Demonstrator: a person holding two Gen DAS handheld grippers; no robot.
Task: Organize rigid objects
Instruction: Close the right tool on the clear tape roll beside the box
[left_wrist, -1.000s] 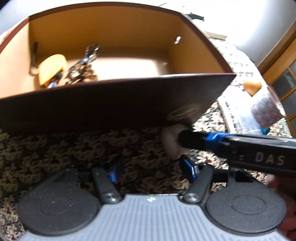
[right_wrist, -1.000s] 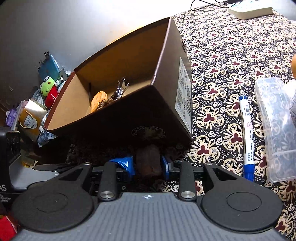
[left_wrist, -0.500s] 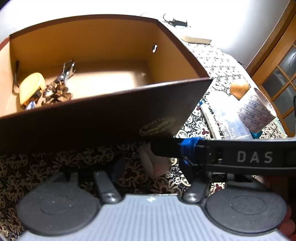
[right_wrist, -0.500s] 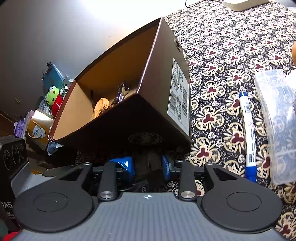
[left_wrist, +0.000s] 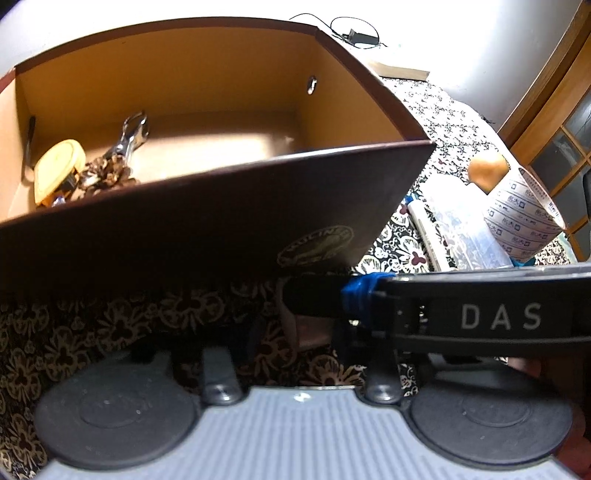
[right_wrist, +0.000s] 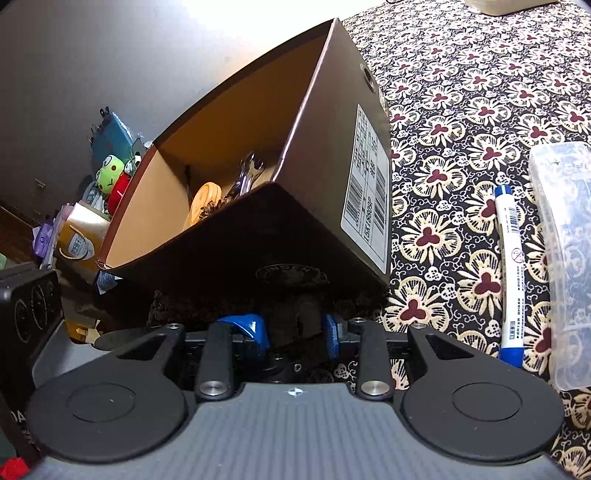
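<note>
A brown cardboard box (left_wrist: 207, 236) stands open on the floral cloth, close in front of both grippers. Inside it lie a yellow tape measure (left_wrist: 55, 170), a pine cone (left_wrist: 107, 173) and a metal wrench (left_wrist: 129, 138). My right gripper (right_wrist: 295, 325) is shut on a small pale-brown rounded object (right_wrist: 304, 314), low against the box's dark front wall. In the left wrist view that right gripper (left_wrist: 314, 299) reaches in from the right with the object (left_wrist: 295, 328) under its finger. My left gripper (left_wrist: 299, 343) stands open in shadow, its fingers either side of that object.
A white marker with blue ends (right_wrist: 509, 273) lies right of the box beside a clear plastic container (right_wrist: 565, 258). A printed paper cone (left_wrist: 524, 218) and an orange-brown lump (left_wrist: 487, 170) sit behind them. Plush toys and packets (right_wrist: 110, 177) crowd past the box's left end.
The right gripper with its object has slid left across the left wrist view, towards the middle between the left fingers. Both cameras now see the box from slightly higher.
</note>
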